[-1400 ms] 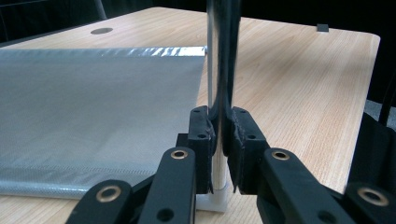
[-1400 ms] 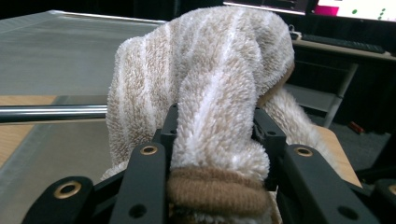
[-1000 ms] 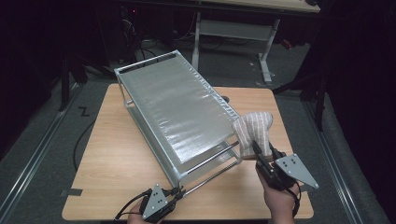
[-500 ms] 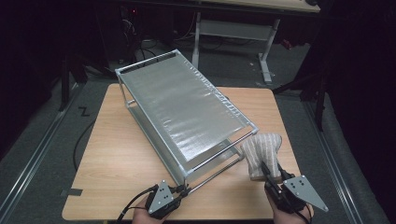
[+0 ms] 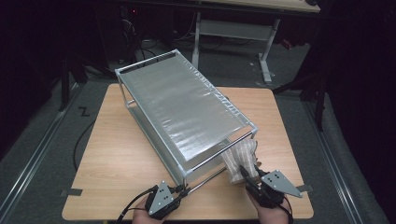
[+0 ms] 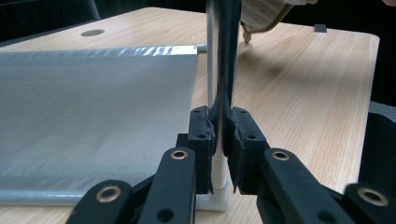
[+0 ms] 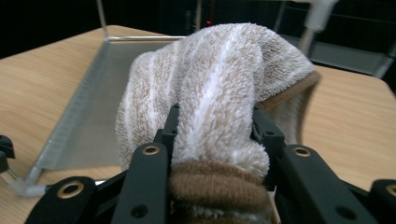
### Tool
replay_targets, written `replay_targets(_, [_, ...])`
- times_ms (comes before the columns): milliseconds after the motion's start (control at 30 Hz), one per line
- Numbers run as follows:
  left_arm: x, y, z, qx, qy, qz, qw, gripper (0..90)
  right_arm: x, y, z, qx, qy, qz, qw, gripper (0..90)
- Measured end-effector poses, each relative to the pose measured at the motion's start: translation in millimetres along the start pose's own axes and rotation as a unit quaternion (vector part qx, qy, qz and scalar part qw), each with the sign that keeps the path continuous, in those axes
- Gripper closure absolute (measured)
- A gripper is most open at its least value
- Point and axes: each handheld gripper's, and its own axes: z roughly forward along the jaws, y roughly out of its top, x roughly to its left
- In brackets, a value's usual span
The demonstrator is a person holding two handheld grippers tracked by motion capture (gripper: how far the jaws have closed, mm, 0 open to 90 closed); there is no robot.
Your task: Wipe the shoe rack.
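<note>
Fluffy towel (image 7: 219,88) with tan and white stripes and a brown edge, bunched up soft. Pinched in the right gripper (image 5: 250,177), at the near right corner of the metal rack (image 5: 182,105) on the wooden table (image 5: 116,158). Left gripper (image 6: 220,140) pressed tight on the rack's thin corner post (image 6: 215,56).

Fluffy terry-cloth towel (image 5: 240,156), shiny metal rack (image 5: 187,109), matt wooden table (image 5: 116,154)
</note>
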Motion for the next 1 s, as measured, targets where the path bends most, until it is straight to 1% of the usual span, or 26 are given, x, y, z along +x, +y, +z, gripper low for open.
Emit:
replay_targets(67, [-0.5,-1.3,-3.7,0.001,0.008,0.003,1.0,79.9,3.5,4.3,6.6,-0.005,0.008,-0.007,0.9999,65.7])
replay_targets(167, [-0.4,-3.5,-9.5,0.002,0.017,0.004,0.9999,79.8,2.2,10.8,15.7,-0.012,0.004,-0.008,0.9999,65.7])
replay_targets(233, [-0.4,-4.5,-11.7,0.001,0.02,0.003,0.9998,79.8,0.7,12.2,17.8,-0.012,0.001,-0.007,0.9999,65.8])
replay_targets(267, [0.4,-5.8,-14.8,0.004,0.026,0.008,0.9996,79.8,-6.7,15.1,25.0,-0.012,-0.017,-0.003,0.9998,65.9])
replay_targets(367, [0.4,-7.2,-18.1,0.005,0.032,0.009,0.9995,79.7,-15.2,17.0,30.2,-0.014,-0.031,0.002,0.9994,66.2])
replay_targets(467, [-0.2,-7.6,-19.2,0.003,0.033,0.007,0.9994,79.6,-17.9,19.6,32.9,-0.019,-0.031,0.0,0.9993,66.2])
replay_targets(567, [-0.2,-7.8,-19.3,0.003,0.033,0.009,0.9994,79.5,-12.0,22.3,33.6,-0.022,-0.029,-0.016,0.9992,66.3])
replay_targets(633, [0.1,-7.7,-19.2,0.003,0.032,0.009,0.9994,79.5,-8.0,23.6,33.0,-0.024,-0.026,-0.022,0.9991,66.3])
replay_targets(733, [0.4,-7.6,-19.0,0.003,0.03,0.011,0.9995,79.5,-3.9,24.7,30.7,-0.026,-0.022,-0.027,0.9991,66.4])
replay_targets(833, [0.2,-7.1,-17.6,0.002,0.028,0.011,0.9996,79.5,2.0,25.0,27.2,-0.027,-0.012,-0.031,0.9991,66.4])
replay_targets(900, [0.1,-6.6,-16.3,0.002,0.025,0.013,0.9996,79.5,3.7,25.0,26.5,-0.028,-0.009,-0.033,0.999,66.5])
replay_targets(1000, [-0.3,-5.9,-14.4,0.002,0.021,0.014,0.9997,79.5,14.3,25.0,22.9,-0.029,0.011,-0.038,0.9988,66.4])
